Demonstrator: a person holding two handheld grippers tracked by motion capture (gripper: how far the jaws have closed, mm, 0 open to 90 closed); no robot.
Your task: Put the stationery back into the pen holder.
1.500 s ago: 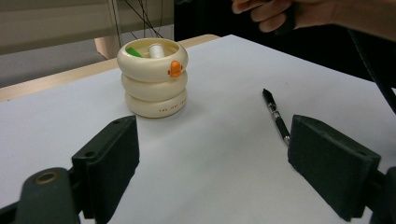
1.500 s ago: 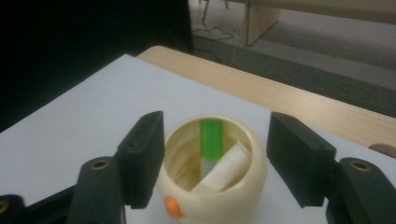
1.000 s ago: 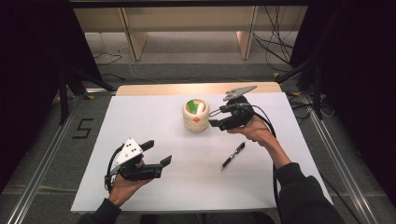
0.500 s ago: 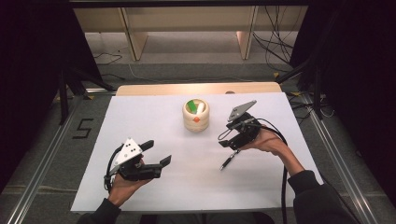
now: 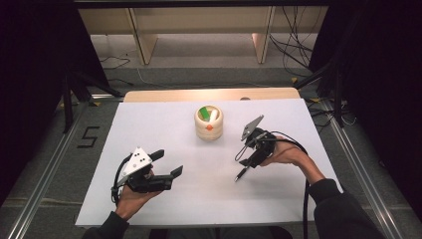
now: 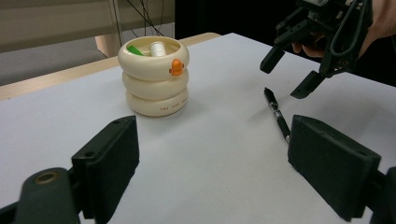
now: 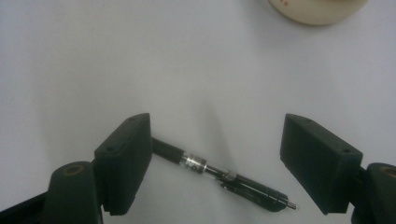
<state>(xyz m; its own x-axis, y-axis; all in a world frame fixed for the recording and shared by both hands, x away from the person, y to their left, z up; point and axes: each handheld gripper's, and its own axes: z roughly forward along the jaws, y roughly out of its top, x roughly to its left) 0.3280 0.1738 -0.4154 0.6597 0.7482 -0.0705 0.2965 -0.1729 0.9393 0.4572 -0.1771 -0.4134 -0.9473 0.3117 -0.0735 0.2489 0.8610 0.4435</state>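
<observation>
Pen [image 7: 224,176] flat on table [image 5: 149,129], between wide-open right gripper [image 7: 215,163] fingers, untouched; left gripper [image 6: 224,163] fingers spread, empty.

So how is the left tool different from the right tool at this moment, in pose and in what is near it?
The left tool lies low and level over bare table, while the right tool tilts down over the pen. The left tool is far from the pen; the right tool has it between its open jaws, not yet gripped. Both are open and empty.

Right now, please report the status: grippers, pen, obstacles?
Right hand-held gripper open, above pen. Pen flat on table, ungripped. Left hand-held gripper open, idle. Cup apart, nothing blocking.
</observation>
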